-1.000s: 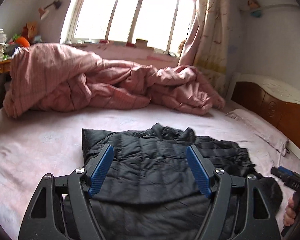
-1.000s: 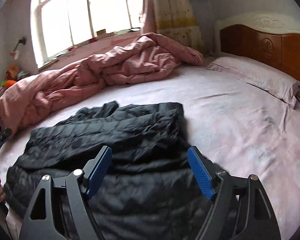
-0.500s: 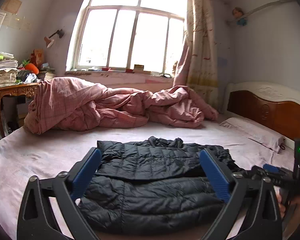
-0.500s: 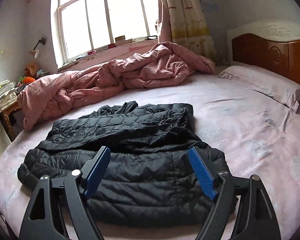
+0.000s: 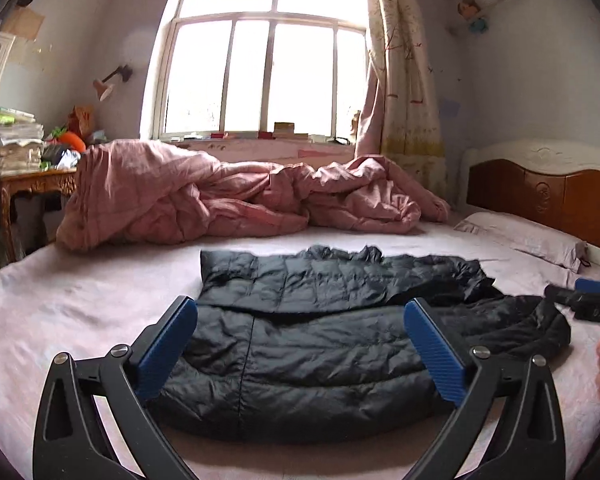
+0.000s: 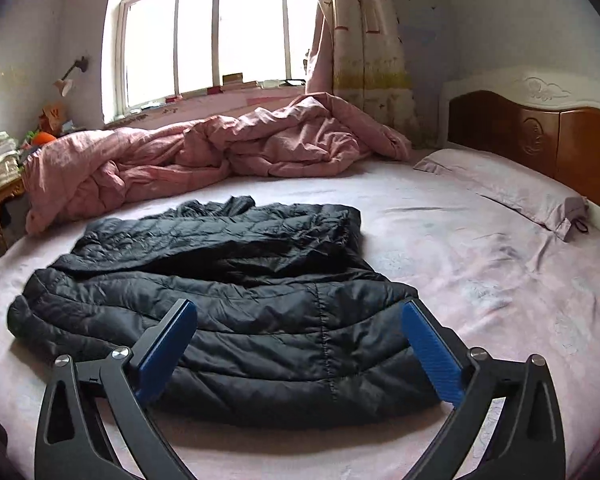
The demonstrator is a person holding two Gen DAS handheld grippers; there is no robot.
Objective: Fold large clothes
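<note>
- On the bed, right in the middle of the pink sheet, your black puffer jacket lies flat, with one long flap laid over the body.
- Your left hand-held gripper hangs over the near hem with its jaws spread wide and nothing between the pads. It isn't touching the fabric.
- Your right hand-held gripper is still opening, jaws already far apart, and also has nothing in them. It sits above the near edge at the other end of the jacket.
- Handling-wise I'd guess it's light and squishy, with a slick shell. It'll probably slide on itself and puff back up after you press it.
- I'd grab along the stitched seams or the thick hem, one gripper near each end. Pinch deep enough to catch both layers or the top flap may slip off.
- The bunched bit at the far edge looks like a collar or hood. I can't tell which, so I'd leave it alone.
- The pink duvet is heaped well behind, and the pillow is off by the headboard. Neither is in your way.
</note>
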